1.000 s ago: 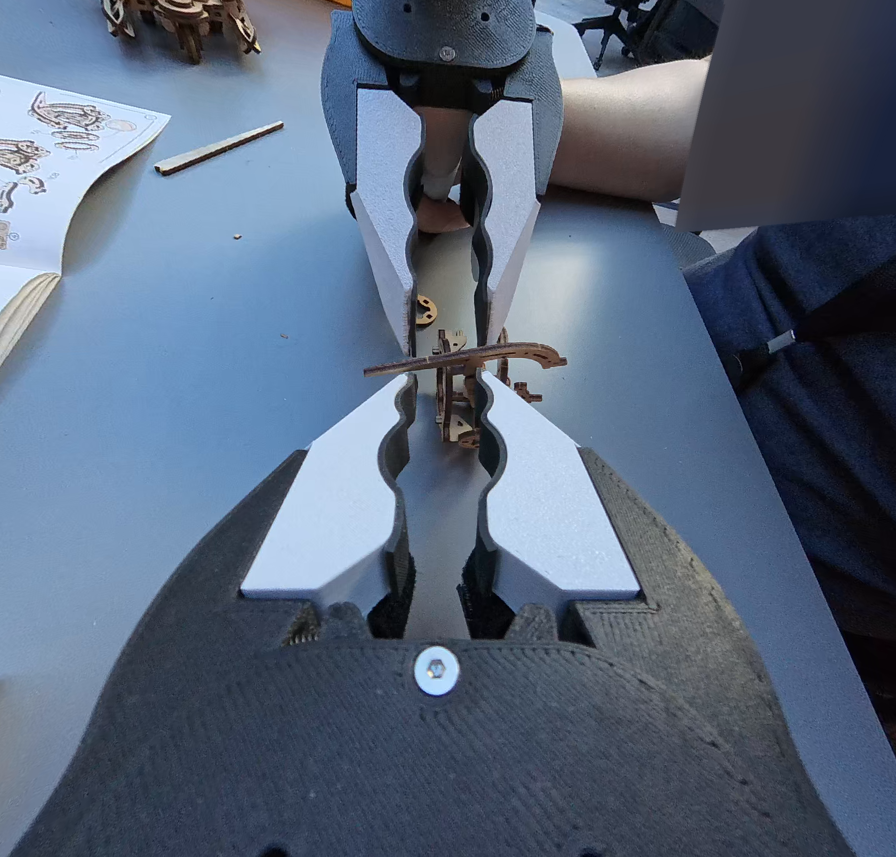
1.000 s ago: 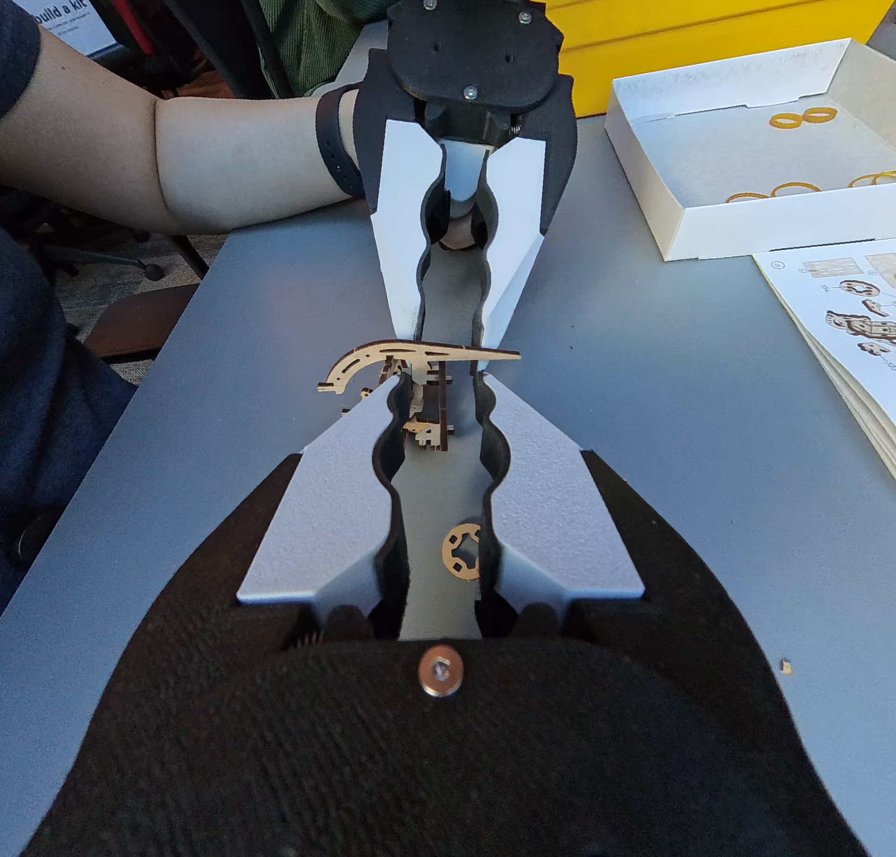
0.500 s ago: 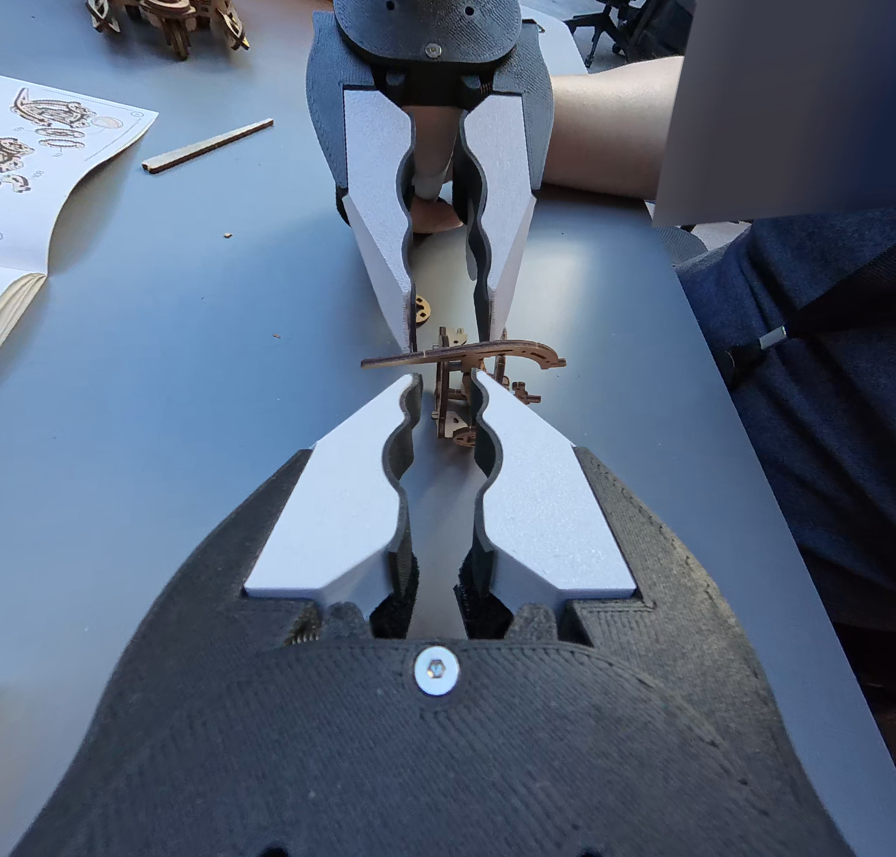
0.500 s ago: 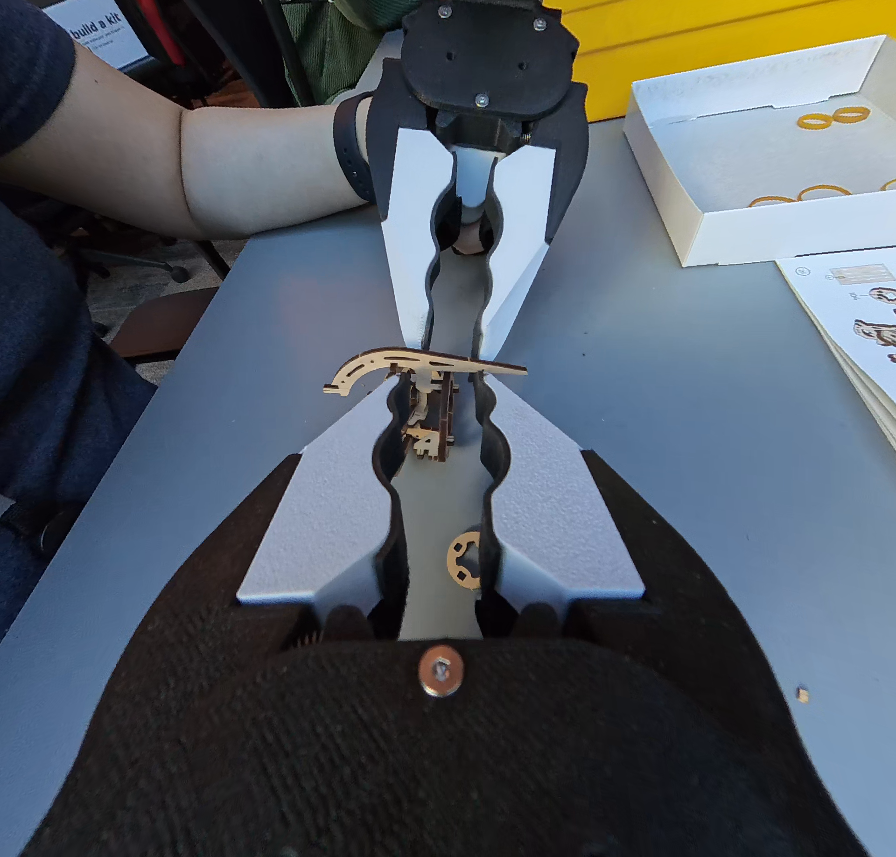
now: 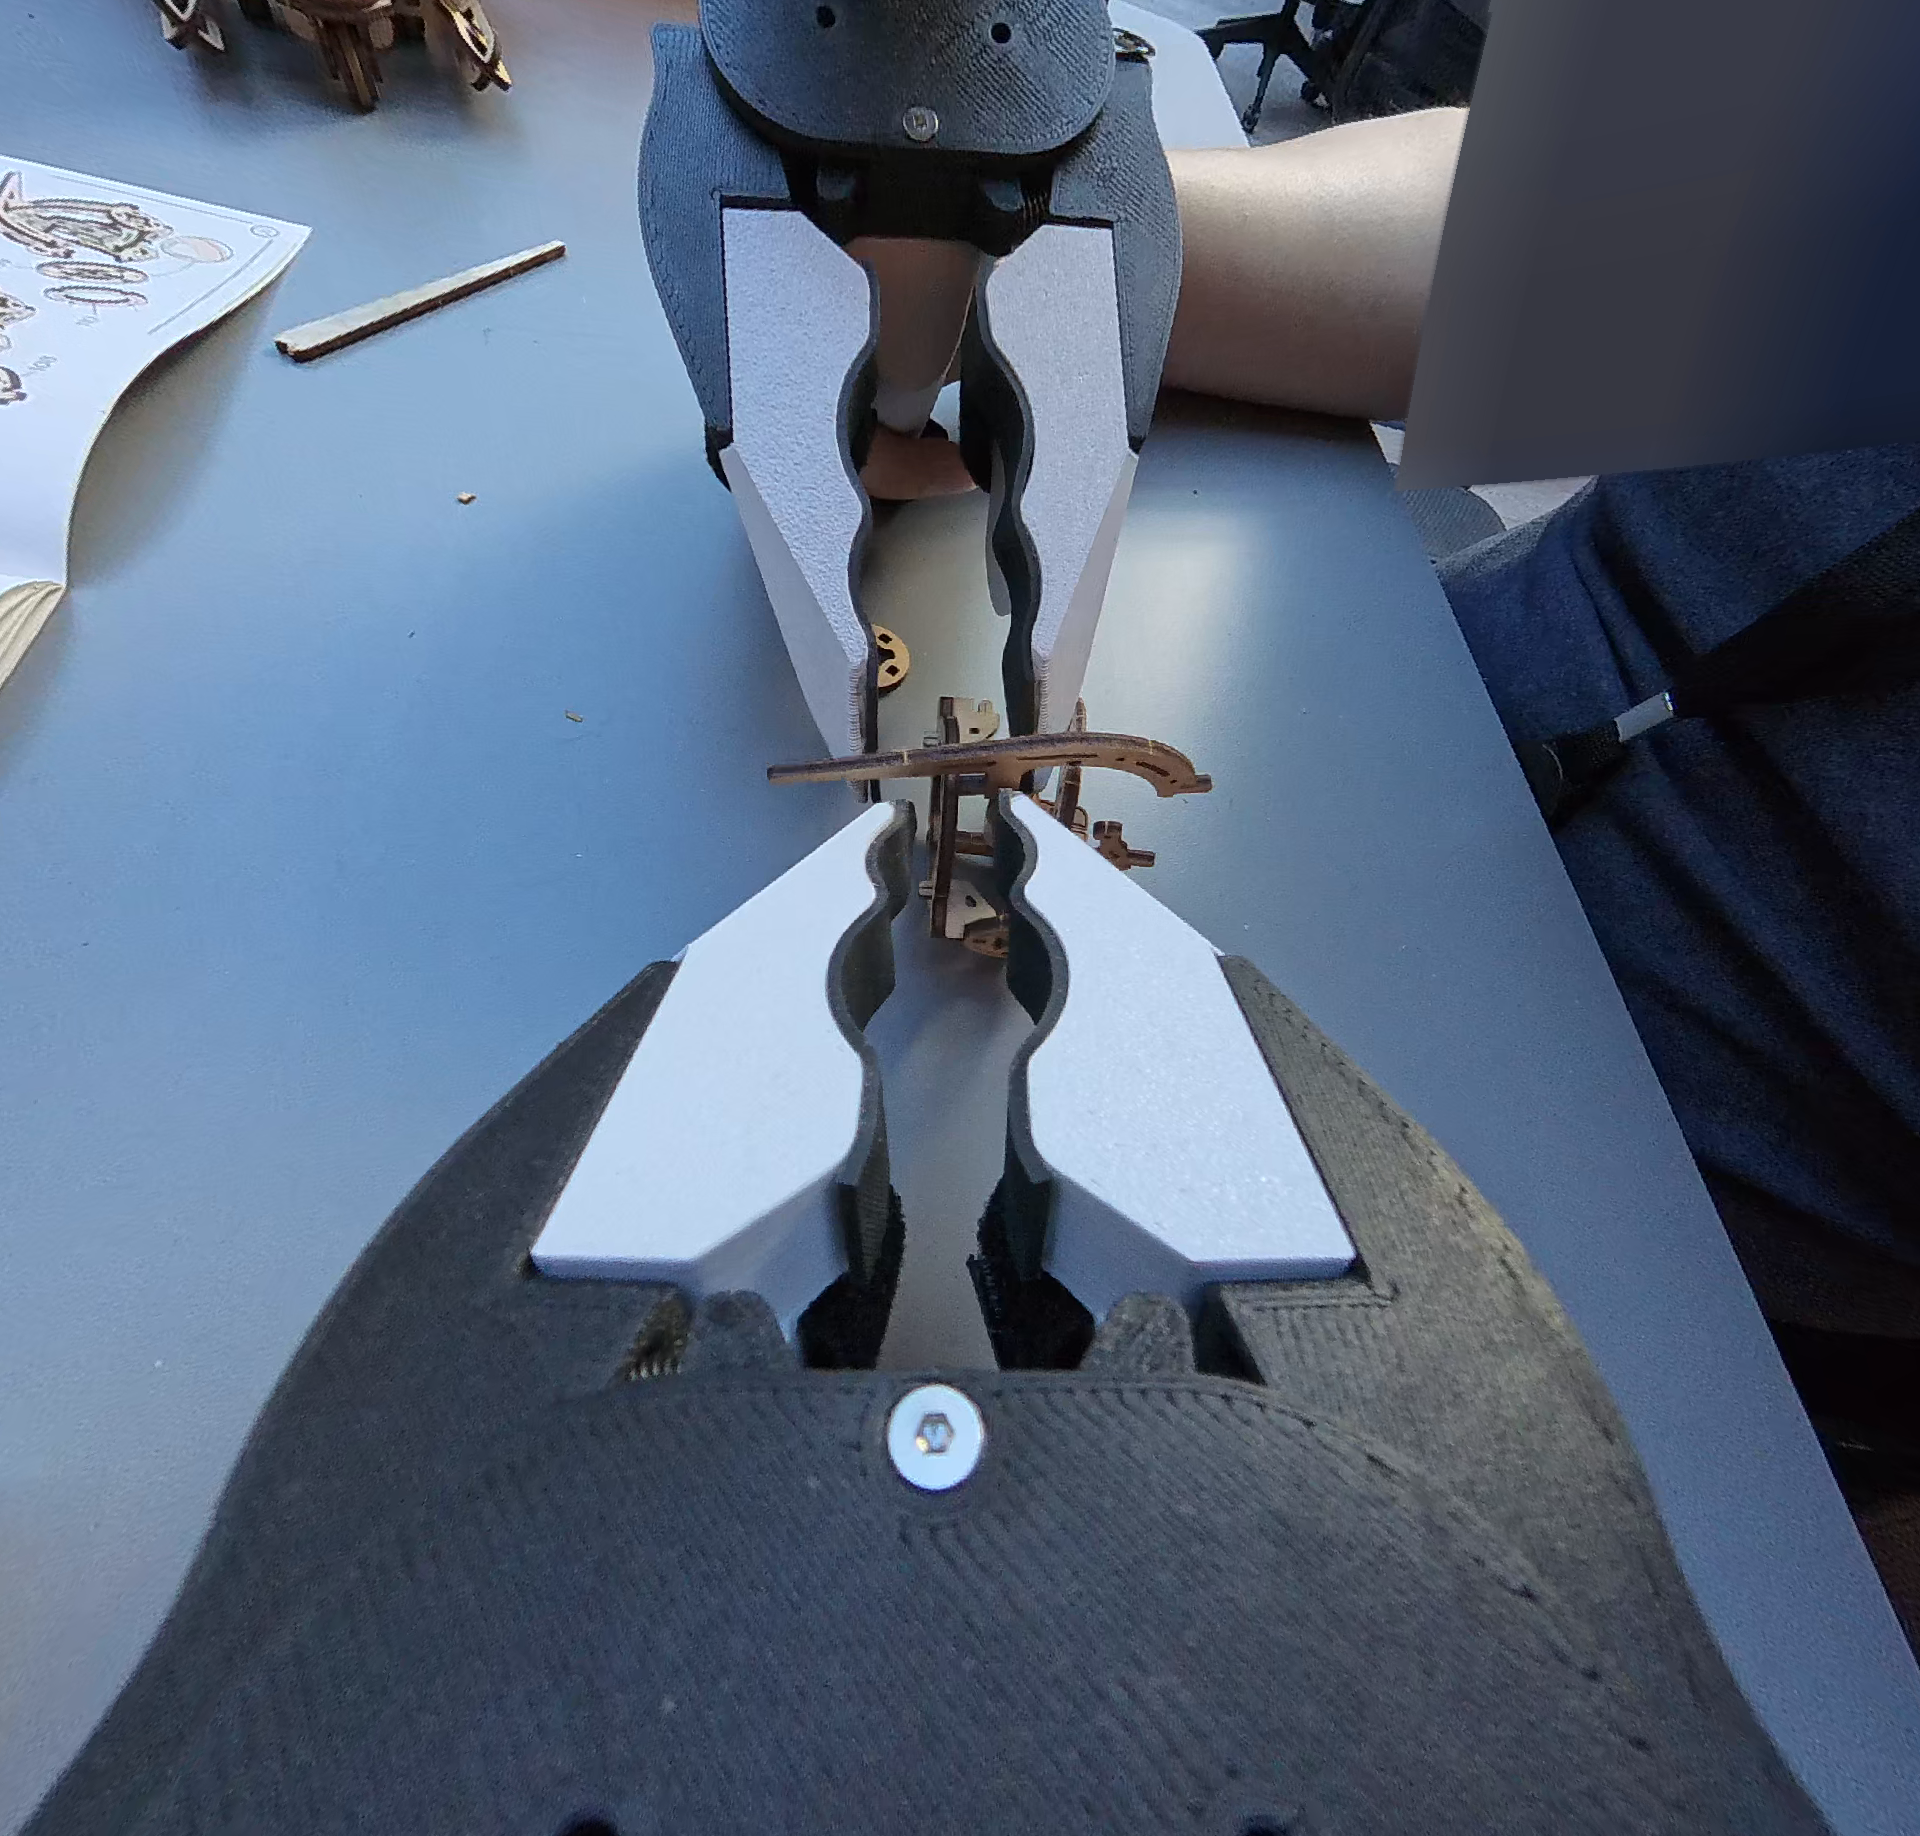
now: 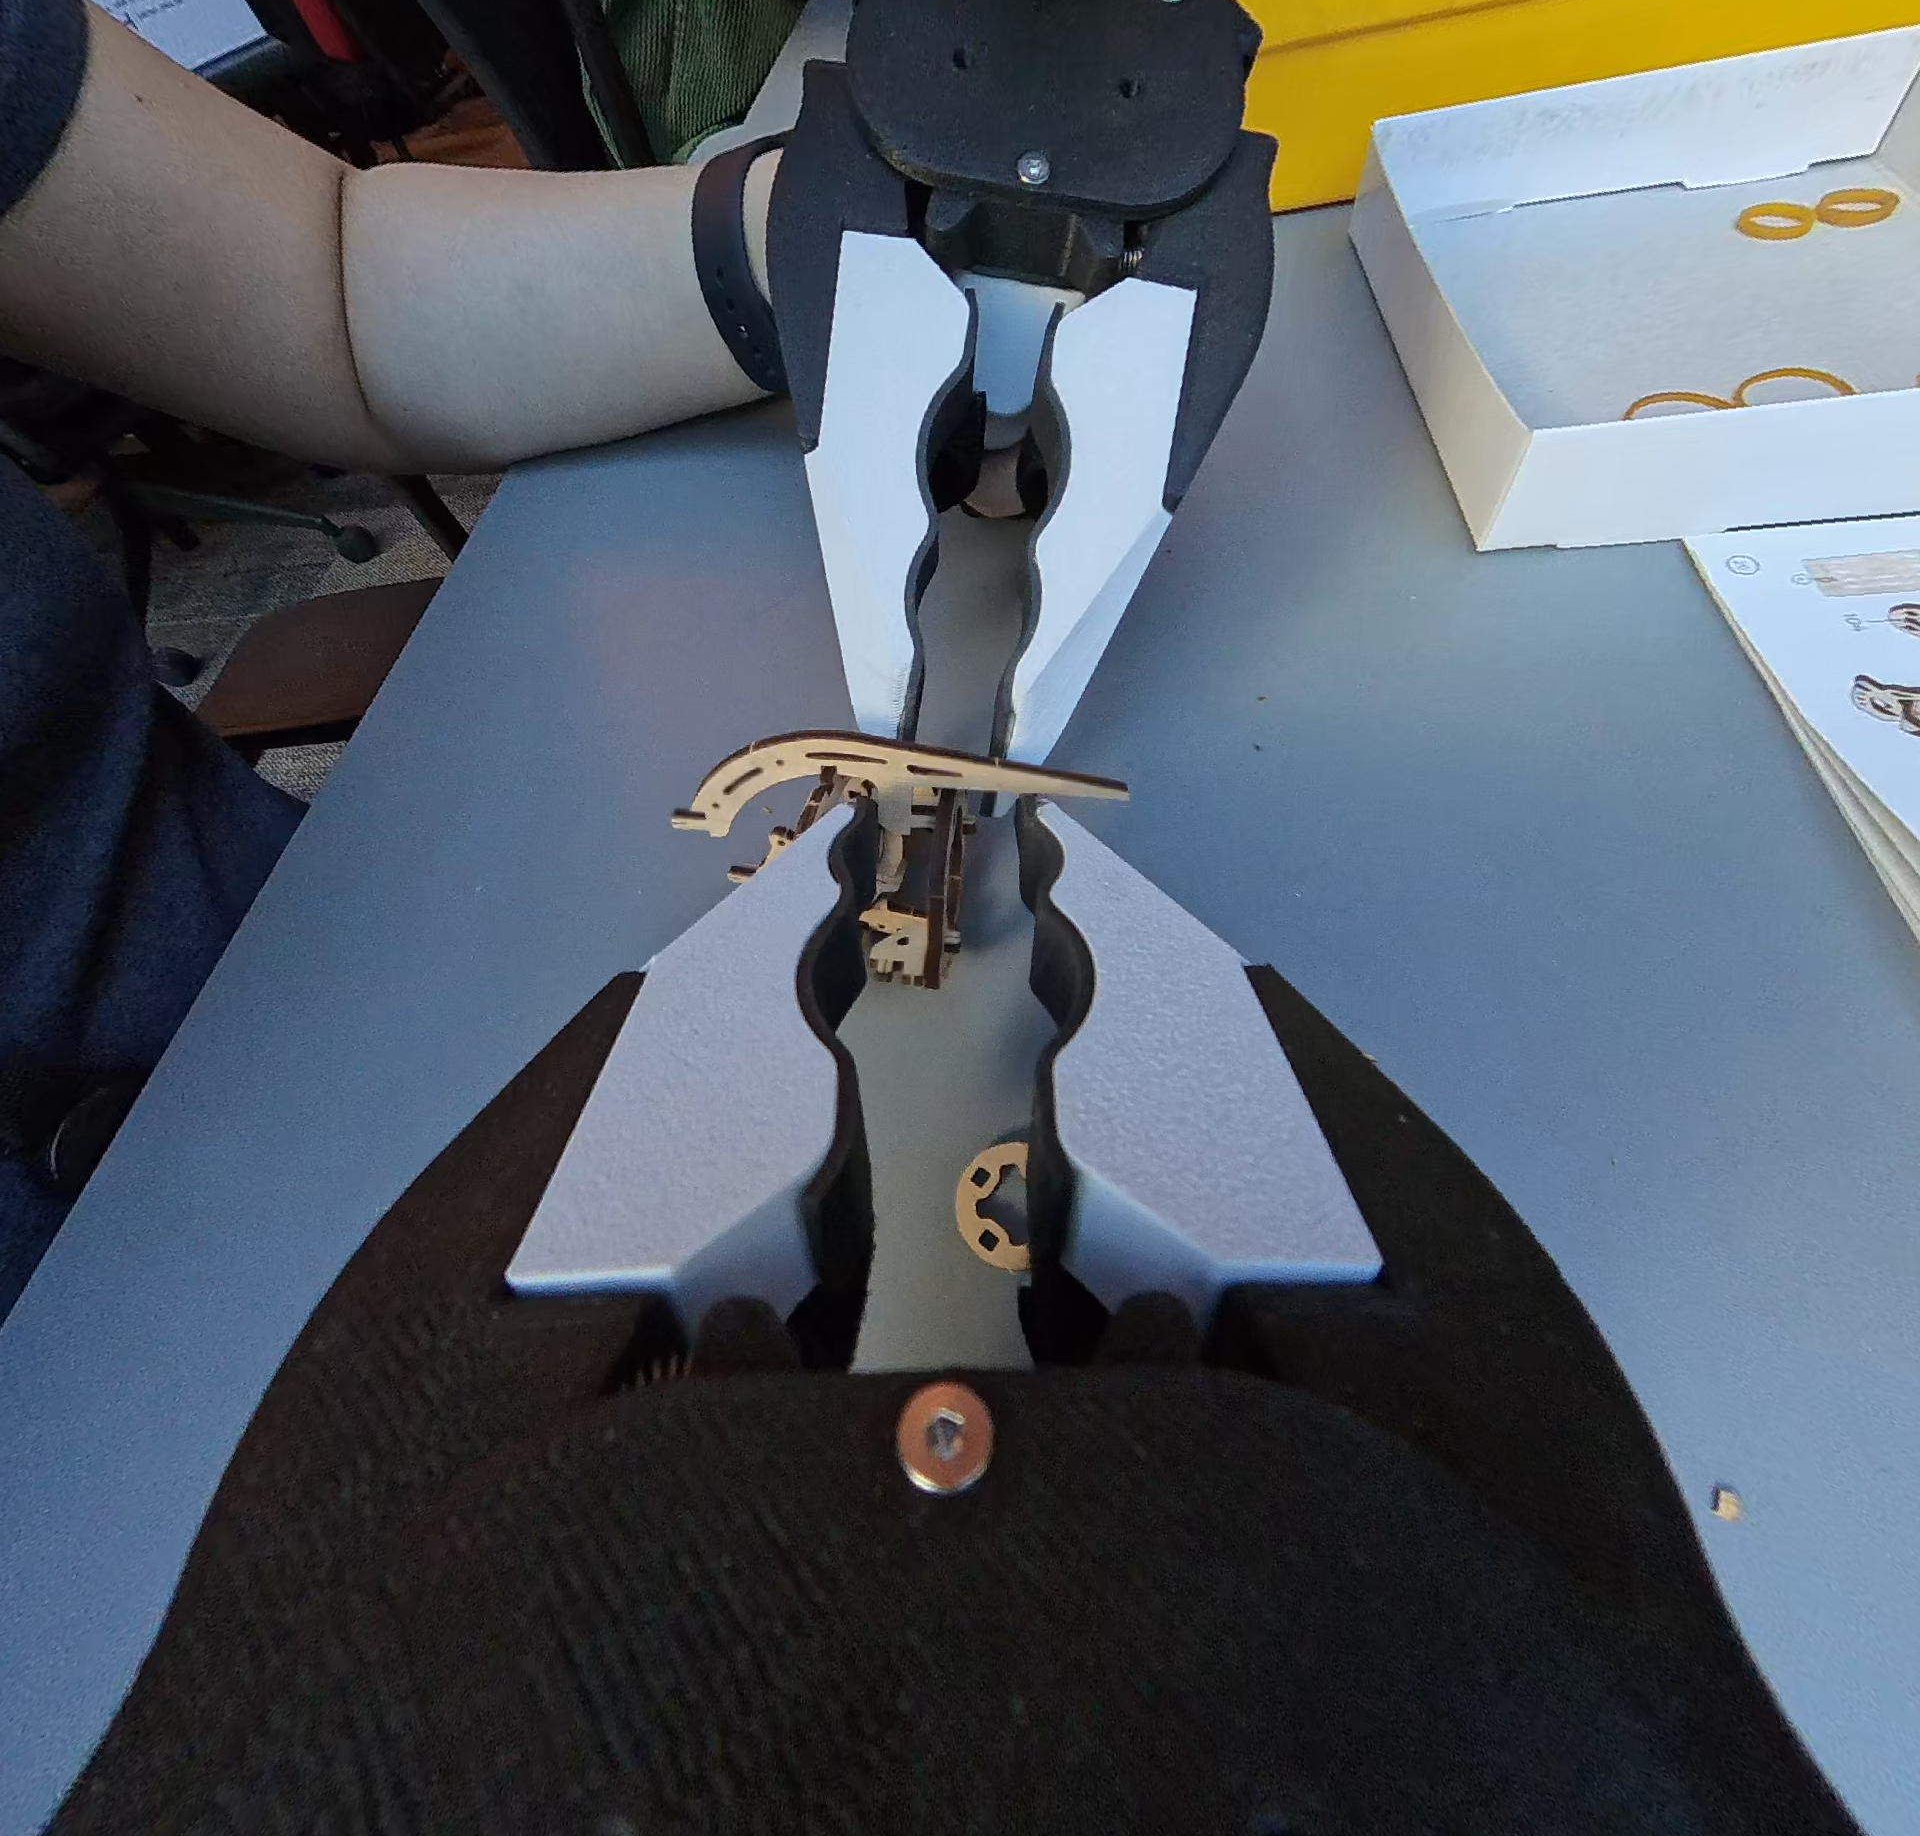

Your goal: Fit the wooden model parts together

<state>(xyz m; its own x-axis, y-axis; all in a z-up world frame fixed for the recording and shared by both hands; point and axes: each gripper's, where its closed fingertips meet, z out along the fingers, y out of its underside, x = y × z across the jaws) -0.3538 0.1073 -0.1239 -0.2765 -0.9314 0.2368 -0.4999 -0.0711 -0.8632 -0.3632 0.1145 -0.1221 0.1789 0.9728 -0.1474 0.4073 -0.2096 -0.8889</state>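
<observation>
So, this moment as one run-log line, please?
left gripper: tips flank wooden subassembly, grip unclear | right gripper: opposite, flanks it too | curved wooden piece: across subassembly top | notched wooden disc: on table

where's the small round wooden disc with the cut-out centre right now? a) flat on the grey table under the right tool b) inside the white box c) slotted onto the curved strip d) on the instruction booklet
a: the round wooden disc lies flat on the grey table, seen in the gap between the right tool fingers, apart from the curved strip held up ahead of it.
</observation>
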